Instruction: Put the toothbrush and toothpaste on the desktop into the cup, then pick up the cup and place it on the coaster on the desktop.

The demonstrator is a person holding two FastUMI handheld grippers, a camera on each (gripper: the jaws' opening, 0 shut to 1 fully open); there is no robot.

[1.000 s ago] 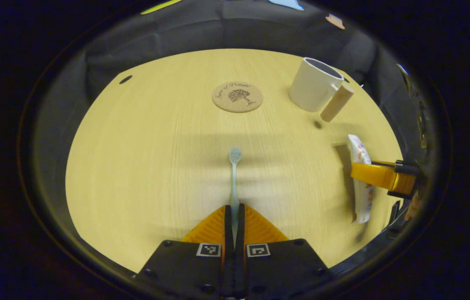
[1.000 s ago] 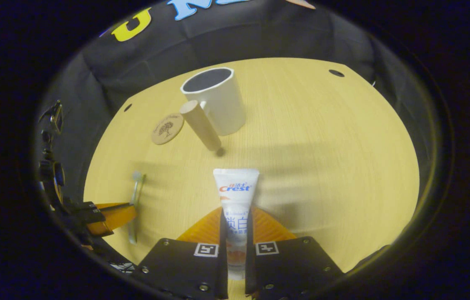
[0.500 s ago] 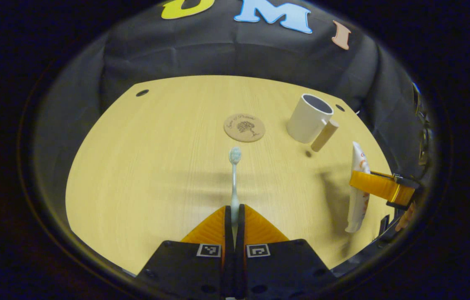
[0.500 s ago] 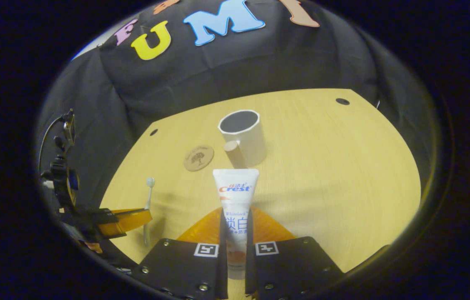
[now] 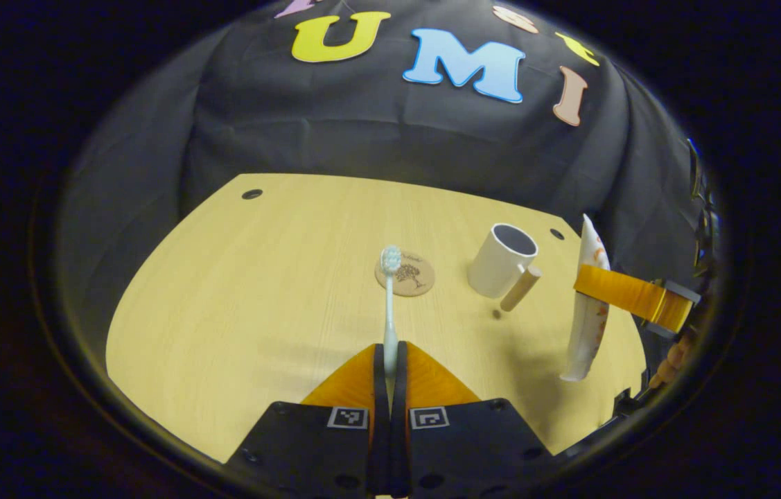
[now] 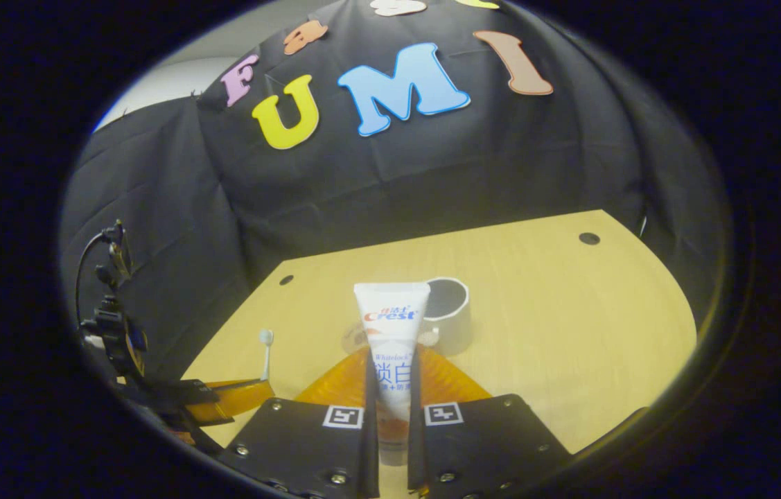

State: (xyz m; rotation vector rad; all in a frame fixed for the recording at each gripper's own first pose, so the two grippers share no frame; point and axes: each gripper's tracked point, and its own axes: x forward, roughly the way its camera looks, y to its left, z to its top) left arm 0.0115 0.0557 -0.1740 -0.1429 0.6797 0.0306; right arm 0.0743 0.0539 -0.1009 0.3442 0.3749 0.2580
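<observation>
My left gripper (image 5: 390,360) is shut on the pale toothbrush (image 5: 389,298), whose bristle head points up and away above the table. My right gripper (image 6: 391,374) is shut on the white toothpaste tube (image 6: 391,326), held upright with its flat end up. The white cup (image 5: 501,260) with a wooden handle (image 5: 520,288) stands on the table at the right; in the right gripper view the cup (image 6: 450,322) sits just behind the tube. The round cork coaster (image 5: 405,274) lies left of the cup. In the left gripper view the right gripper (image 5: 629,294) holds the tube (image 5: 588,305) at the right edge.
The light wooden table (image 5: 258,291) has small dark holes near its far corners (image 5: 251,194). The black cloth wall rises right behind it. In the right gripper view the left gripper (image 6: 224,398) with the toothbrush (image 6: 266,353) is at the lower left.
Both grippers have lifted and tilted up with their loads; the toothbrush and toothpaste are off the table, and cup and coaster now look farther and lower in both views.
</observation>
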